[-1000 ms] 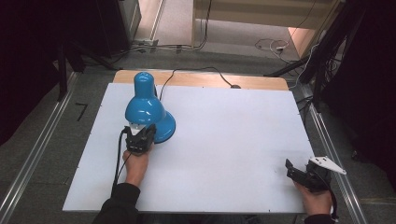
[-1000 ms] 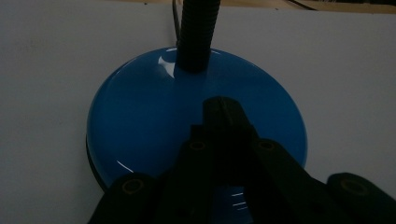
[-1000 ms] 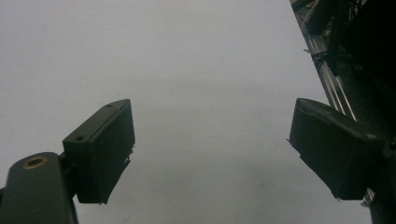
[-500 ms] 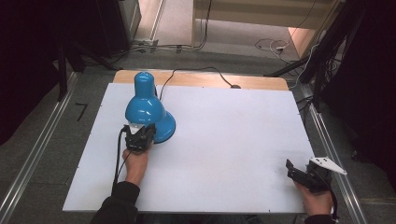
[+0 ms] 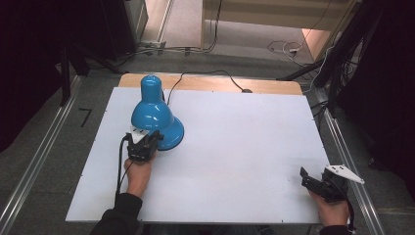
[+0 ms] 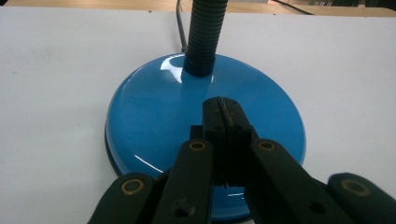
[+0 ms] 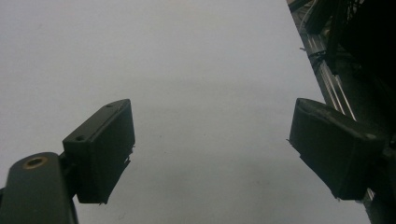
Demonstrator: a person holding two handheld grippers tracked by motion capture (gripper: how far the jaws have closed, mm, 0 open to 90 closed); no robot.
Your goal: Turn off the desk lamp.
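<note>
A blue desk lamp [image 5: 152, 115] stands at the left of the white table [image 5: 235, 147], its shade leaning over the round base [image 5: 172, 138]. My left gripper [image 5: 146, 137] is shut, its tips low over the near part of that base. In the left gripper view the closed jaws [image 6: 223, 106] sit above the glossy blue base [image 6: 149, 121], and the black gooseneck [image 6: 205, 32] rises behind them. My right gripper [image 5: 311, 179] rests open near the table's front right corner; in the right gripper view its fingertips [image 7: 210, 140] stand wide apart over bare table.
The lamp's black cord [image 5: 205, 73] runs off over the wooden strip [image 5: 264, 86] at the table's back edge. Metal rails [image 5: 34, 166] line the floor on both sides. Dark stands and cables [image 5: 337, 58] crowd the back right.
</note>
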